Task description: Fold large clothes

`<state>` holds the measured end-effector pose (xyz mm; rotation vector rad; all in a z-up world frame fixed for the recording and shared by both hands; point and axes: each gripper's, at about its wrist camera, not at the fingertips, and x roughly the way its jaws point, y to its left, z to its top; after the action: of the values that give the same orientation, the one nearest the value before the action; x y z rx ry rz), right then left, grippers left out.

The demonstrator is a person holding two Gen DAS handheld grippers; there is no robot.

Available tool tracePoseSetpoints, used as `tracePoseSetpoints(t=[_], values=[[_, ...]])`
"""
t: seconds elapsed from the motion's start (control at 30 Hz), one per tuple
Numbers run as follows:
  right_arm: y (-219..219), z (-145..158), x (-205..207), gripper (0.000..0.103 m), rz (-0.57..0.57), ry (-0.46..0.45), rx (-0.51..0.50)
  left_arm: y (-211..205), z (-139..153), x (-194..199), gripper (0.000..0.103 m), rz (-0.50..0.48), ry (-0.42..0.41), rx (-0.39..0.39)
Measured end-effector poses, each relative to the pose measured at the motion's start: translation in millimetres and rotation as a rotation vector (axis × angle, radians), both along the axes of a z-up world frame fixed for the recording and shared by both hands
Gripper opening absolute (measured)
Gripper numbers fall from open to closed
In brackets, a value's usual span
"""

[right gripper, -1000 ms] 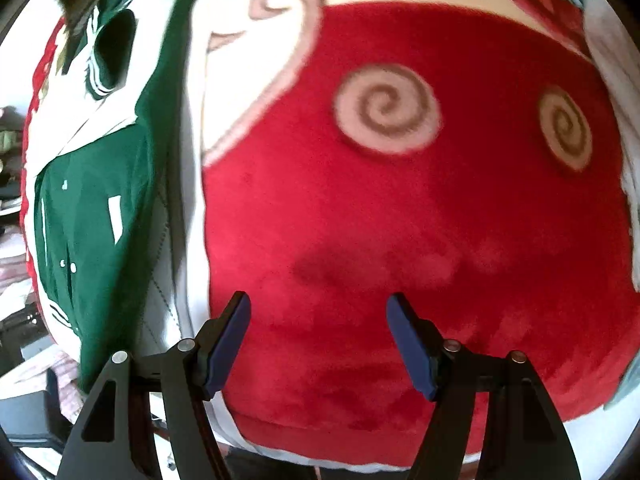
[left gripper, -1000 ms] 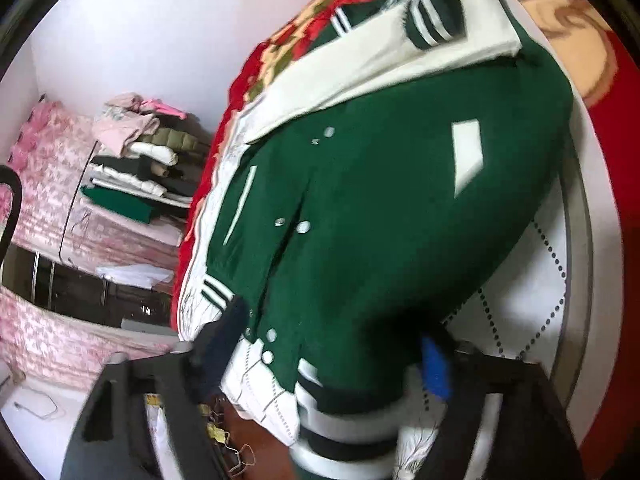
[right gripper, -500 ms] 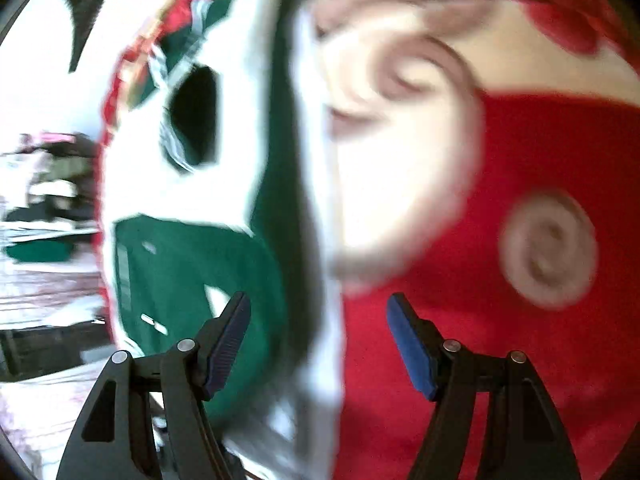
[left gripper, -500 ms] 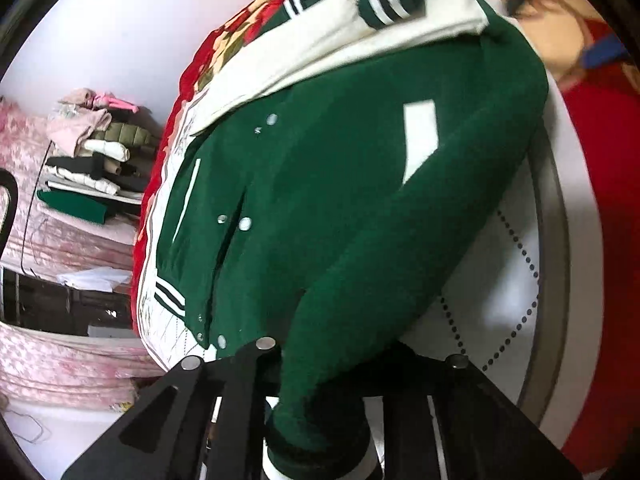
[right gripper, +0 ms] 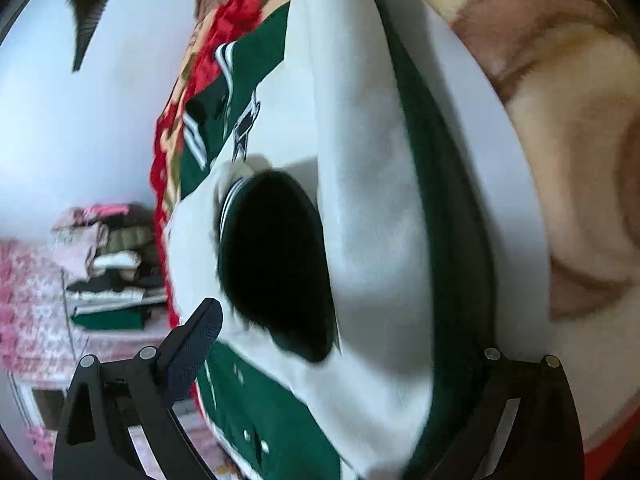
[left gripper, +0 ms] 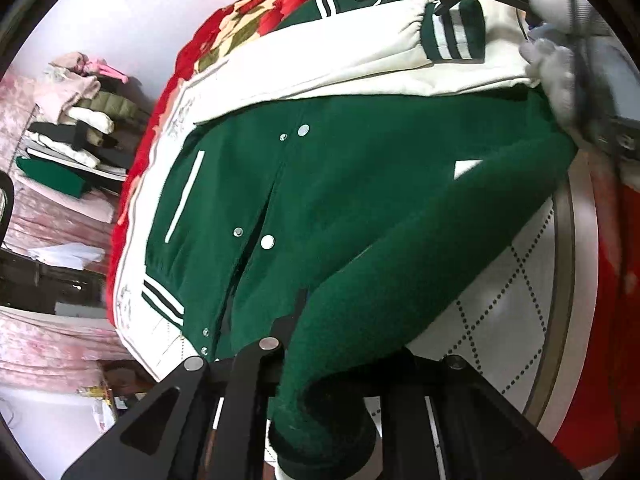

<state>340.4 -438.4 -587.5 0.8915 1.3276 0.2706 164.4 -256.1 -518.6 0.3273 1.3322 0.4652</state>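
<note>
Bed blanket (right gripper: 580, 184); only left tool (left gripper: 324, 392) shows pinched jacket (left gripper: 360, 208).

Bright, even daylight; heavy fisheye bending at edges; motion blur, right wrist view

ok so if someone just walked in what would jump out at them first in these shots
The big green jacket, spread buttons-up across the bed, with a white sleeve folded over its far end. The left claw is clamped on the near green sleeve, while the right claw hangs open over the white sleeve. Under it all lies a red blanket.
</note>
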Motion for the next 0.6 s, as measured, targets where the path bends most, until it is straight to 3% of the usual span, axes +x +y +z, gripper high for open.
tracePoseSetpoints(t=[0.03, 0.07, 0.1, 0.2, 0.4, 0.53, 0.6], values=[[3, 5, 3, 0.082, -0.017, -0.012, -0.033, 2, 1, 1, 0.010, -0.001, 0.000, -0.010], [9, 8, 4, 0.038, -0.013, -0.015, -0.062, 6, 3, 1, 0.010, -0.004, 0.001, -0.023], [13, 10, 6, 0.026, -0.010, 0.004, -0.086, 11, 7, 1, 0.010, -0.007, -0.002, -0.041], [28, 37, 5, 0.016, -0.026, -0.013, -0.150, 23, 20, 0, 0.010, -0.016, -0.011, -0.093], [71, 125, 15, 0.014, 0.010, -0.063, -0.241, 77, 78, -2, 0.010, -0.024, -0.047, -0.224], [146, 182, 33, 0.014, 0.084, -0.092, -0.314, 129, 108, 5, 0.011, 0.013, -0.084, -0.288], [193, 195, 47, 0.014, 0.129, -0.094, -0.353, 165, 117, 10, 0.011, 0.063, -0.104, -0.316]])
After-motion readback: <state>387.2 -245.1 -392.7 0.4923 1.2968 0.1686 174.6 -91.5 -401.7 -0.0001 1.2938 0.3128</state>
